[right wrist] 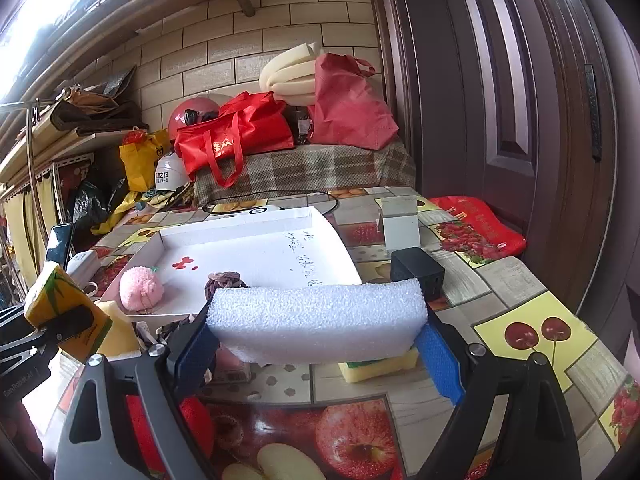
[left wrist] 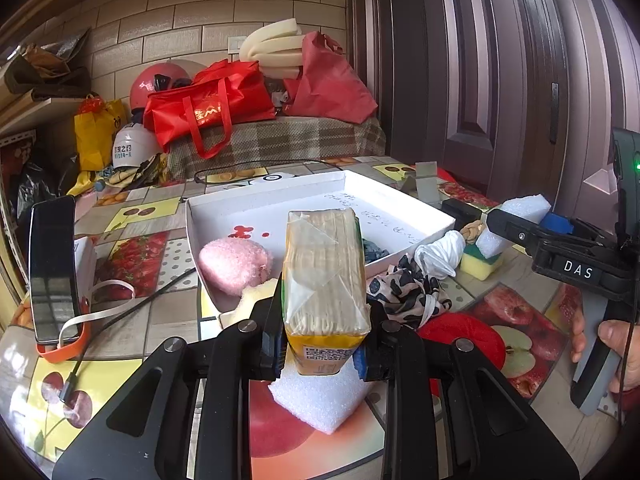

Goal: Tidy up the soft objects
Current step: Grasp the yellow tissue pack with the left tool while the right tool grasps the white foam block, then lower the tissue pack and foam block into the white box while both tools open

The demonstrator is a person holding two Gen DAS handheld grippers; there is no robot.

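Note:
My left gripper (left wrist: 322,350) is shut on a tissue pack (left wrist: 324,280) in clear wrap with a yellow end, held above the table just before the white tray (left wrist: 400,196). The pack also shows in the right wrist view (right wrist: 64,312). My right gripper (right wrist: 316,344) is shut on a white foam block (right wrist: 316,322), held above the table at the tray's near right corner; it also shows in the left wrist view (left wrist: 516,220). In the tray lie a pink fluffy ball (left wrist: 234,264) and a dark cloth (left wrist: 374,252).
On the fruit-print table: a second white foam block (left wrist: 320,396), a spotted cloth (left wrist: 404,292), a white cloth (left wrist: 438,254), a yellow-green sponge (right wrist: 380,366), a red soft item (left wrist: 464,336), a phone (left wrist: 54,268) on a stand with cable, a black box (right wrist: 416,270). Door at right.

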